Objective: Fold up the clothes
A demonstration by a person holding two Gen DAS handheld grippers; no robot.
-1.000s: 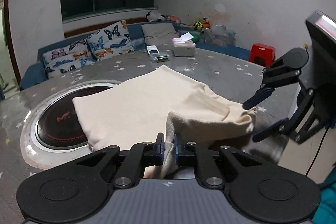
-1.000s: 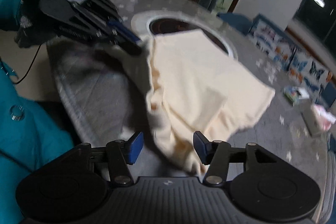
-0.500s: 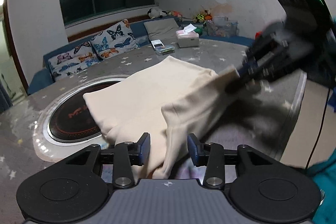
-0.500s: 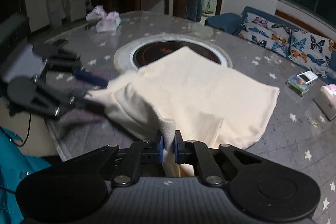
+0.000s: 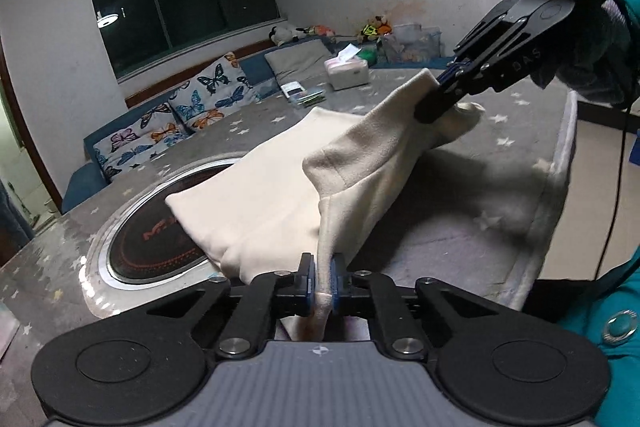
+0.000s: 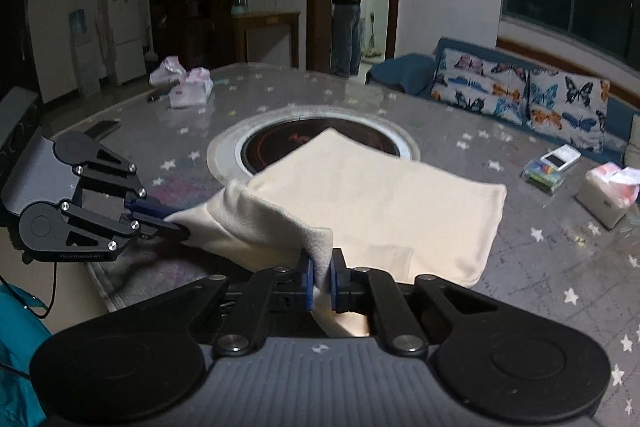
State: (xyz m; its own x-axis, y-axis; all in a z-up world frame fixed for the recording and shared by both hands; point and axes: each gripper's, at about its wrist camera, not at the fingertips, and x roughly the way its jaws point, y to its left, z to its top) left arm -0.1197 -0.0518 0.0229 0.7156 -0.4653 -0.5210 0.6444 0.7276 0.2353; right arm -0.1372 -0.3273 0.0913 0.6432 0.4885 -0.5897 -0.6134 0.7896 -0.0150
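Note:
A cream garment (image 5: 280, 183) (image 6: 380, 195) lies partly folded on the grey star-patterned table (image 5: 460, 227) (image 6: 540, 267). Its near edge is lifted off the table. My left gripper (image 5: 323, 281) is shut on one corner of that edge; in the right wrist view it (image 6: 172, 223) sits at the left, pinching the cloth. My right gripper (image 6: 321, 277) is shut on the other corner; in the left wrist view it (image 5: 434, 107) hangs at the upper right with cloth bunched in its fingers. The fabric stretches between the two.
A round inset cooktop (image 5: 160, 239) (image 6: 280, 143) lies partly under the garment's far end. Tissue boxes (image 5: 347, 70) (image 6: 608, 195) and a small packet (image 6: 548, 171) sit on the table. Butterfly cushions (image 6: 520, 95) line a sofa. A person (image 6: 346, 11) stands in the doorway.
A second ago my left gripper held the cloth and the right was open. The left then opened while the right shut on the cloth; now both are shut and the edge is raised.

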